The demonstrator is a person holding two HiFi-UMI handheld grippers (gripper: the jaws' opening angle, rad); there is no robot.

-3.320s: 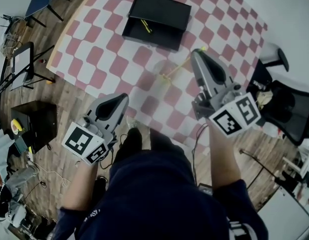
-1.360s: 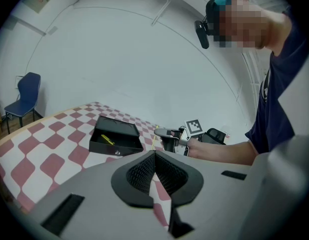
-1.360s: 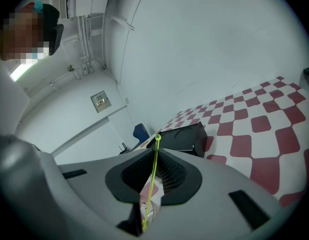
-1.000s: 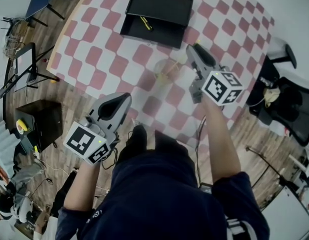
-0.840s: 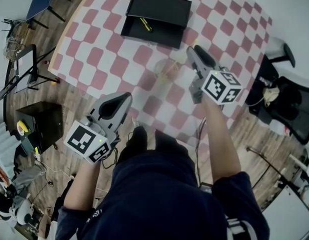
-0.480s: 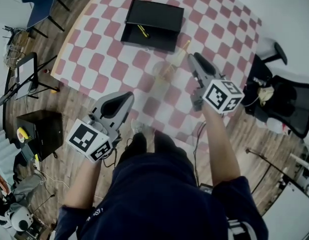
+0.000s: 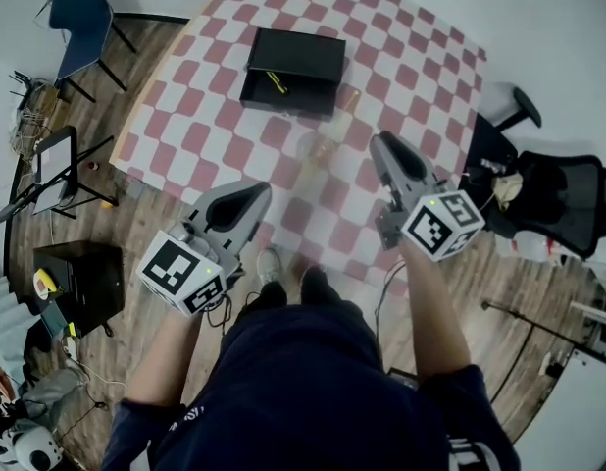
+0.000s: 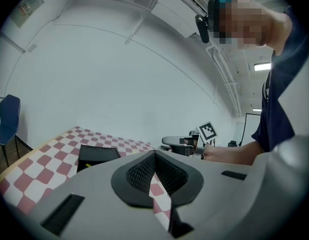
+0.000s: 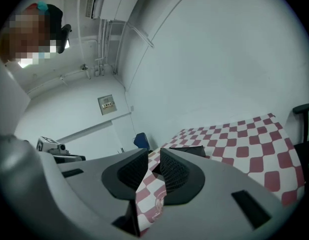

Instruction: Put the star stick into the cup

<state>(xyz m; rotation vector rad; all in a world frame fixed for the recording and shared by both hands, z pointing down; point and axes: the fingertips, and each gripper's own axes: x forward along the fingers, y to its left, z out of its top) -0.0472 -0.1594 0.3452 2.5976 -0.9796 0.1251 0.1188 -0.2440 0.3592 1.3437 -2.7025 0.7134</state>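
1. We find the checkered table (image 7: 215,126) below both tools.
2. A black box (image 7: 313,62) sits on its far side.
3. The left gripper (image 7: 258,193) hangs over the near edge, with its tips together and empty.
4. The right gripper (image 7: 378,144) is near the cup (image 7: 316,148). Its jaws are partly open and have just been closing on nothing.
5. The cup stands between the box and the right gripper.
6. The star stick (image 7: 339,123) leans inside the cup.

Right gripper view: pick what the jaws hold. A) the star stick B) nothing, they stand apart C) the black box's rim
B: the right gripper has just been closing its jaws partway, yet they stand apart with nothing between them; only the checkered table shows beyond the gap.
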